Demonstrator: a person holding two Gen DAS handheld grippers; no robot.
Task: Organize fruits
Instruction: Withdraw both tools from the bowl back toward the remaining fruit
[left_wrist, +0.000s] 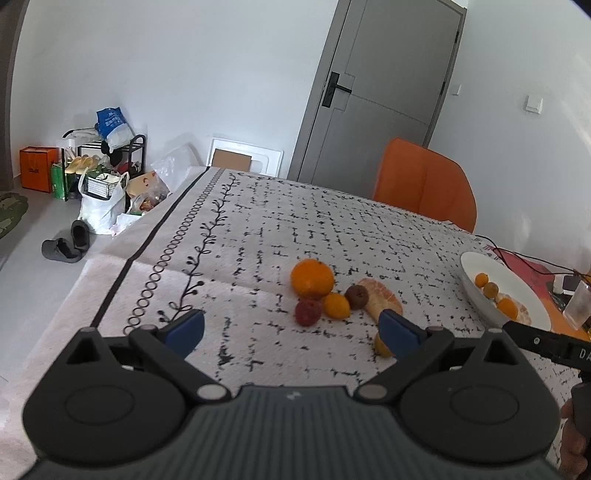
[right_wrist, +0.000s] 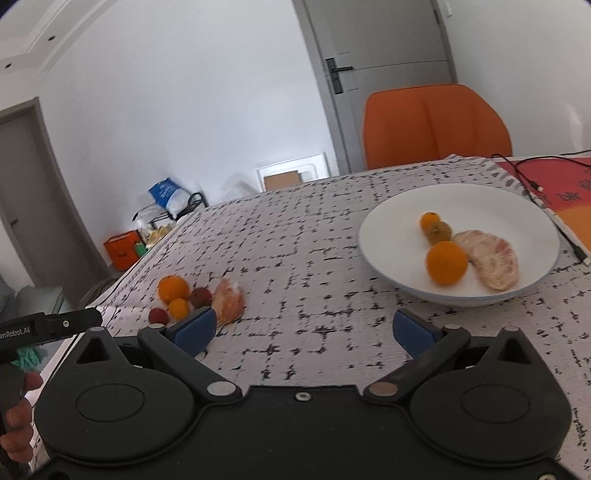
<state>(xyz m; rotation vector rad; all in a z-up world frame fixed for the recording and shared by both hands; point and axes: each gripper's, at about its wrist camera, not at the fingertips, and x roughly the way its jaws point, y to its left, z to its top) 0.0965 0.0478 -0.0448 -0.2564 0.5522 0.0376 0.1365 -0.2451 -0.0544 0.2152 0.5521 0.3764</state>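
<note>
While you are holding both tools low over the patterned tablecloth, your left gripper is sitting released, its blue pads spread wide with nothing between them. Ahead of it at 12 o'clock, the loose fruits are lying in a cluster: a large orange, a red lychee, a small orange, a brown round fruit and a peeled citrus segment, all touching or just beside one another. A small yellow fruit is peeking out beside the right pad. Your right gripper is likewise hanging released and empty. At its 1 o'clock, the white plate is already holding two small oranges, a brownish fruit and a peeled segment
</note>
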